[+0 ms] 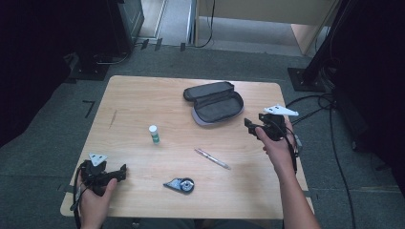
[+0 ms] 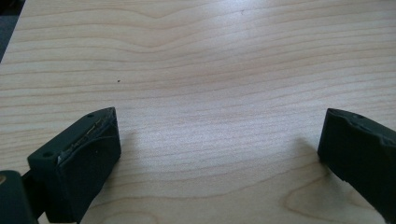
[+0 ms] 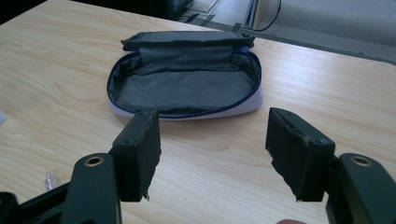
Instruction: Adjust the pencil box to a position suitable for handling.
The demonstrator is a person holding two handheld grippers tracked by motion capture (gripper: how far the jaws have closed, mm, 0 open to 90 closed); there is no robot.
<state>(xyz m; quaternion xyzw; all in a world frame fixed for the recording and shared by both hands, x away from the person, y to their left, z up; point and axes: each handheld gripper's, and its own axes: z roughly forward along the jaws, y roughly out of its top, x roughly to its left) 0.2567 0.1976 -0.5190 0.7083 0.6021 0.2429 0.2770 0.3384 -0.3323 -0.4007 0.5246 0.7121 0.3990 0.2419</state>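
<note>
We held two matte black two-jaw grippers, left (image 1: 122,172) and right (image 1: 248,125), each with blocky rectangular jaws, brass-ringed screw holes, a pale three-cornered top plate and a trailing black cable; our forearms were bare.

The table (image 1: 143,100) holds a few things, and if its middle is the middle of a clock, the pencil case (image 1: 215,101) lies open at about one o'clock — toward the far edge. The little glue stick (image 1: 153,134) stands near the middle, a bit toward nine o'clock. The pen (image 1: 212,159) lies at about five o'clock, just right of the middle. The tape roller (image 1: 180,184) lies at six o'clock, near the front edge and in front of the pen. The left gripper (image 1: 122,172) sits at the front left corner, about eight o'clock. The right gripper (image 1: 249,125) is at three o'clock — just in front of the case's right end.
</note>
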